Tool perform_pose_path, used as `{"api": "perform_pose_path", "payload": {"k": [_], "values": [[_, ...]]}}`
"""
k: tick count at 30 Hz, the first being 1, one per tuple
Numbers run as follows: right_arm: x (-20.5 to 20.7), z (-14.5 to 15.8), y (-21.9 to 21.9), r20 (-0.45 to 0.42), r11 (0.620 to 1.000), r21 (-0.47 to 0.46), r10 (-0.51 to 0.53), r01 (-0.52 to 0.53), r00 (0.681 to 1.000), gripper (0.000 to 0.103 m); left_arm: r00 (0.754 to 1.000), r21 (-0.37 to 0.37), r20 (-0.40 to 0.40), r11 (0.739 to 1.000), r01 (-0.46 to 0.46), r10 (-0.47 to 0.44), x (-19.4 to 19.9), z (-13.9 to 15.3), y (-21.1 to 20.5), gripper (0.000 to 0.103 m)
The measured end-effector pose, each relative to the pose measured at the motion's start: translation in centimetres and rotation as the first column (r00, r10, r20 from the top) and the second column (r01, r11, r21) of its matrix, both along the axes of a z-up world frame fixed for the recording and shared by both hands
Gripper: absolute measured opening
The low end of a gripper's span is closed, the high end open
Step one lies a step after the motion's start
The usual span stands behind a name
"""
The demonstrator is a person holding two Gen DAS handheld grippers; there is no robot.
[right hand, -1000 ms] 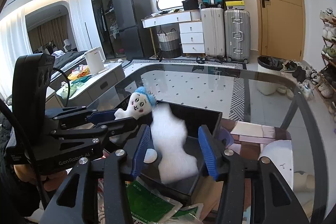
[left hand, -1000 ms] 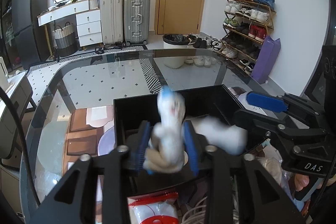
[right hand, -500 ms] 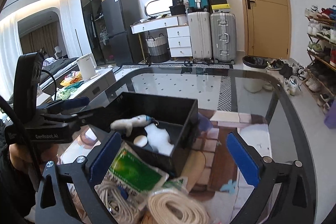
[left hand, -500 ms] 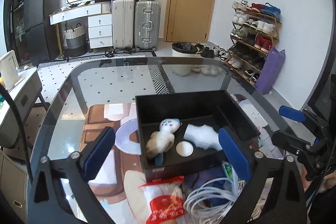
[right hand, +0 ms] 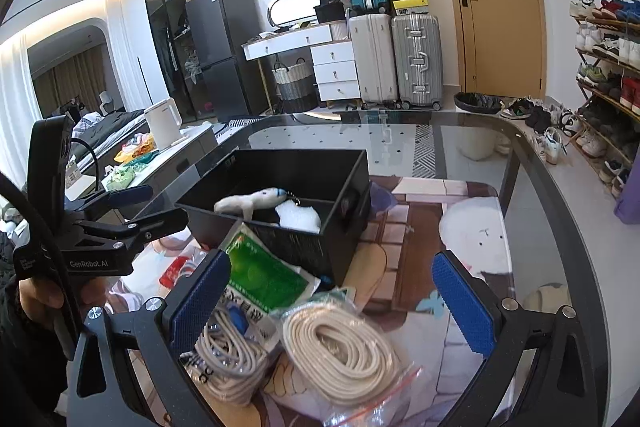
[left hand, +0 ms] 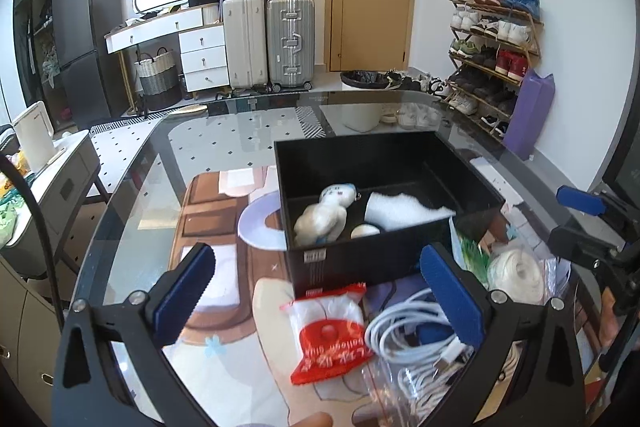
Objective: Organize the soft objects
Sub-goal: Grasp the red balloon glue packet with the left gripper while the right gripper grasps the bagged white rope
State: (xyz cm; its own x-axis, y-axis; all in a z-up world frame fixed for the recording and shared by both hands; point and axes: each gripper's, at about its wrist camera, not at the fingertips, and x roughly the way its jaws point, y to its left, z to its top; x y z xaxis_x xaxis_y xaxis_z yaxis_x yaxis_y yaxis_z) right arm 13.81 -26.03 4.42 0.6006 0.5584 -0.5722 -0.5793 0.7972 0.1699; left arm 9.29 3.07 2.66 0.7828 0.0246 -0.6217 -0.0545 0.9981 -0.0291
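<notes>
The left claw (right hand: pixel 132 207), marked "GenRobot.AI", and the right claw (right hand: pixel 332 303) both gaped wide and empty near the black rectangular plastic box (left hand: pixel 352 259) holding a white plush doll (left hand: pixel 324 217).

Plush doll (right hand: pixel 256 201): face hidden behind black box (right hand: pixel 296 247) wall. Beige cord bag (right hand: pixel 344 351) between fingers, cut off below. Red packet (left hand: pixel 330 337) print blurred.

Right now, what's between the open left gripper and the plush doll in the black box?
In the left wrist view, the red-and-white packet and the black box's near wall lie between the left gripper and the plush doll.
</notes>
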Motion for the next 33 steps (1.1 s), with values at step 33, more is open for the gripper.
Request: {"api": "perform_pose_path", "payload": {"k": [33], "values": [[-1.0,-4.7,-2.0,-0.121,0.992,-0.120,-0.044,0.029,0.992,0.102,0.995,0.029,-0.095,0.999,-0.033,0.036,-2.5,-2.8,1.9,0.103]]}}
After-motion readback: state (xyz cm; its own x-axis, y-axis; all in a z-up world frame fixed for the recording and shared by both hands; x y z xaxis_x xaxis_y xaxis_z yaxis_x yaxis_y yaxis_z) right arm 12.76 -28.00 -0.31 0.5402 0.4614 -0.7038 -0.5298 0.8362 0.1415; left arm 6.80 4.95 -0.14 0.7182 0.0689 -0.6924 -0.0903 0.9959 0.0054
